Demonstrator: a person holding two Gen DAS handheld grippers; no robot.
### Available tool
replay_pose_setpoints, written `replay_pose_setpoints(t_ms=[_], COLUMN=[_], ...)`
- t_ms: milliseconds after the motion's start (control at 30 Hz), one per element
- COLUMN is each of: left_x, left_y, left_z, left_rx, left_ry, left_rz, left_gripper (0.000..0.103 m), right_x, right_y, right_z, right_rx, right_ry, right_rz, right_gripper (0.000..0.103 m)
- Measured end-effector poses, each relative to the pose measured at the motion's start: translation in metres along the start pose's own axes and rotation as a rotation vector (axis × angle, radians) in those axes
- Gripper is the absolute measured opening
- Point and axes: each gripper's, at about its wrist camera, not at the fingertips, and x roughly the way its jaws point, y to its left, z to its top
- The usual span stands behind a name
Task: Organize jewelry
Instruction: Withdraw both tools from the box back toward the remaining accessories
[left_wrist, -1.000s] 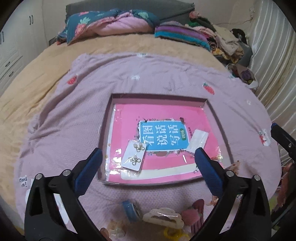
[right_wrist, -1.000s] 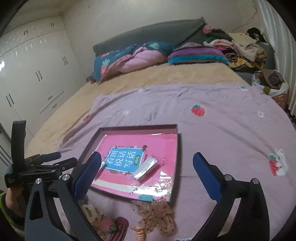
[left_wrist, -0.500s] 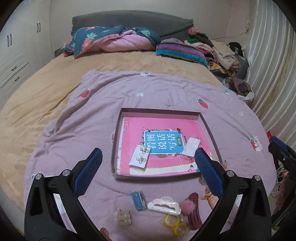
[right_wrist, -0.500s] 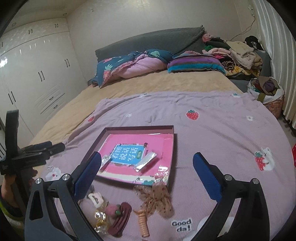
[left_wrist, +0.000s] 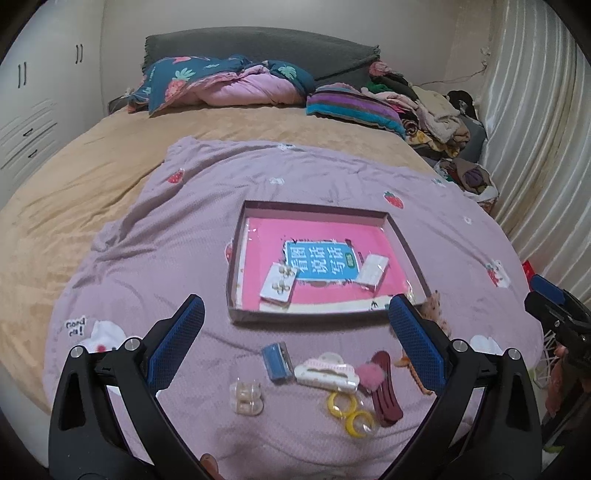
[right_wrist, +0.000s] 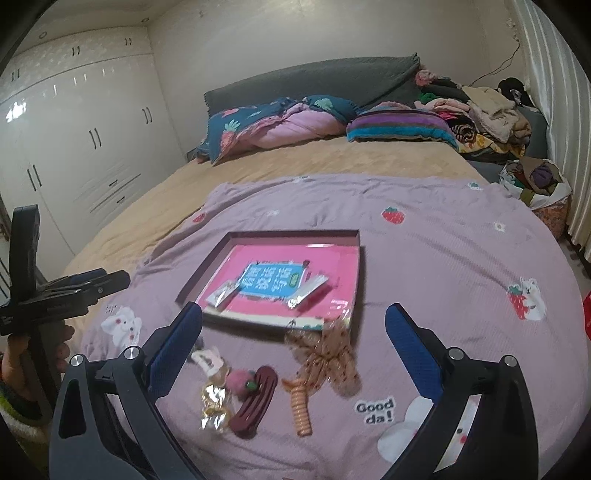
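A shallow dark-rimmed tray (left_wrist: 317, 206) lies on the purple blanket and holds a pink book, a white earring card (left_wrist: 279, 286) and a clear packet (left_wrist: 373, 268). In front of it lie a blue clip (left_wrist: 275, 356), a white claw clip (left_wrist: 327, 371), a clear clip (left_wrist: 245, 397), yellow rings (left_wrist: 349, 410) and a dark red clip (left_wrist: 384, 387). My left gripper (left_wrist: 295, 306) hangs open and empty above these. My right gripper (right_wrist: 293, 312) is open and empty over a dotted bow (right_wrist: 325, 354), an orange spiral clip (right_wrist: 300, 410) and a gold foil packet (right_wrist: 214, 406).
The purple blanket (left_wrist: 147, 258) covers a tan bed (left_wrist: 92, 166). Pillows (left_wrist: 229, 85) and a clothes pile (left_wrist: 436, 118) sit at the headboard end. A curtain (left_wrist: 535, 147) hangs on the right, and white wardrobes (right_wrist: 74, 140) stand on the left.
Both grippers have drawn back and up from the tray. The tray looks smaller, and the loose clips, rings and bow in front of it have come into full view.
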Motion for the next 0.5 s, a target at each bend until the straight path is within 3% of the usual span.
replay_pose_setpoints(t_ms=[500], left_x=[-0.004], left_y=[-0.005], left_z=[-0.047], left_rx=[0.059], left_ry=[0.029], left_rz=[-0.014], left_gripper=[0.093], right_x=[0.005], right_y=[0.021], right_z=[-0.051], right_rx=[-0.044], right_ry=[0.092], right_rz=[-0.006], right_gripper=[0.099])
